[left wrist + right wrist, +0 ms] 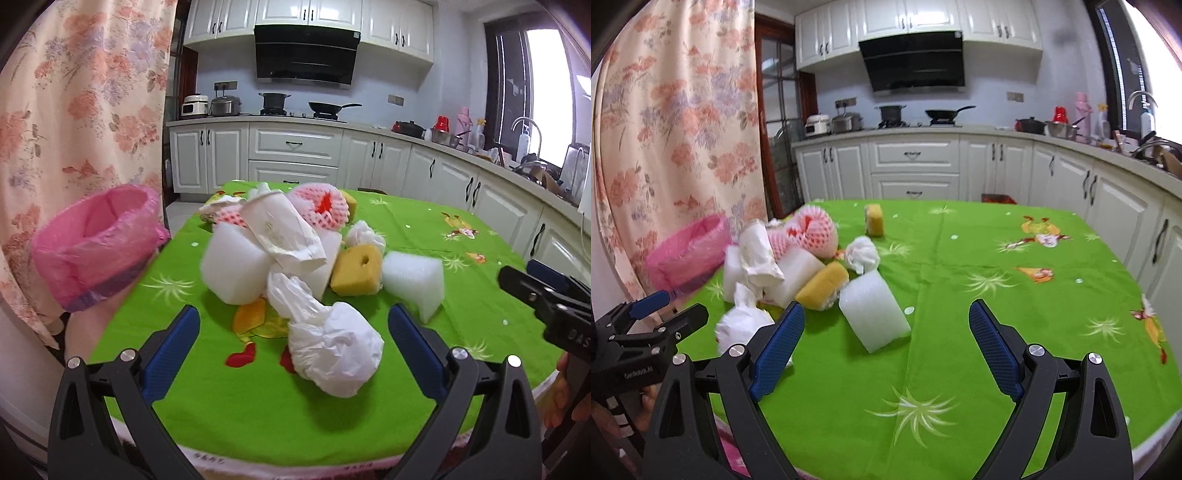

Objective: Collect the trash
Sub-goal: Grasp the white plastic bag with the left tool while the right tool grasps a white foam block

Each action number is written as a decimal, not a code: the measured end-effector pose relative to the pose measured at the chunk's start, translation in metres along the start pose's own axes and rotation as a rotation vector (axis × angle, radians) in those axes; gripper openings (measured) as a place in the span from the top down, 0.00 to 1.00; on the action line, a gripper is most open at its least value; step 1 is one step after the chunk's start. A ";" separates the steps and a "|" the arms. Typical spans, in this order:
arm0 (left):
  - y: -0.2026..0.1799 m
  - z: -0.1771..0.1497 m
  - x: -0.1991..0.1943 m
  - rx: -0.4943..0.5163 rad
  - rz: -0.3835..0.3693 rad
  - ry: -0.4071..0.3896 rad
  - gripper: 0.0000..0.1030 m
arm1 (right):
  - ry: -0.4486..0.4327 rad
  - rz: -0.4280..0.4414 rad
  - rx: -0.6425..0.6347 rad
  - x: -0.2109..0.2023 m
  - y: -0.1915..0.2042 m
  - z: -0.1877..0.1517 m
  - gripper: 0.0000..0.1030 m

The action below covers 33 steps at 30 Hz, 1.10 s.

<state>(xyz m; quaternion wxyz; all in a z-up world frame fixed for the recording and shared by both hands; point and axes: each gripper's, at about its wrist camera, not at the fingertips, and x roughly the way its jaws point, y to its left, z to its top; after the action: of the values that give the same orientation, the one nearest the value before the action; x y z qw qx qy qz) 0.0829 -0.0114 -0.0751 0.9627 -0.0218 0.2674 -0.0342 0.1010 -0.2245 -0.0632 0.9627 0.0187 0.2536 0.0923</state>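
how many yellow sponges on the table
2 in view: one yellow sponge at the pile's near edge beside the white foam block, another standing apart behind the pile. More may hide underneath.

The tied bag lies between the left gripper's wide-spread jaws, on the table. Beyond the jaws is the heap: foam block, crumpled paper on top of it, net sleeve behind. The sponge and another foam block lie ahead toward the right jaw. The bin stands left of the left jaw, at the table's edge. Between the right gripper's parted jaws lies bare table, with a foam block just beyond its left jaw.
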 end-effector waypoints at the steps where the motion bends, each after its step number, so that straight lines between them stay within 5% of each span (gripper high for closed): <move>1: -0.003 -0.003 0.005 0.012 0.005 0.002 0.05 | 0.014 0.007 -0.013 0.010 0.000 -0.001 0.18; 9: -0.002 -0.018 0.041 -0.014 0.010 0.103 0.05 | 0.169 0.098 -0.071 0.080 -0.001 -0.003 0.18; 17: -0.009 -0.020 0.051 -0.002 0.018 0.115 0.05 | 0.261 0.102 -0.124 0.120 0.006 -0.002 0.25; 19: -0.010 -0.019 0.053 -0.010 0.022 0.115 0.05 | 0.270 0.108 -0.105 0.125 0.001 -0.001 0.29; 22: -0.013 -0.017 0.059 -0.021 0.029 0.123 0.05 | 0.277 0.107 -0.092 0.128 -0.007 -0.003 0.49; 33: -0.028 -0.023 0.078 -0.020 0.046 0.148 0.31 | 0.202 0.102 -0.037 0.104 -0.018 -0.019 0.51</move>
<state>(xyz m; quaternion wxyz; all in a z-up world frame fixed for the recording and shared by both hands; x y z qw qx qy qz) 0.1361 -0.0461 -0.1332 0.9406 -0.0226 0.3385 -0.0108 0.1835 -0.2230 -0.1312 0.9264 0.0045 0.3465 0.1474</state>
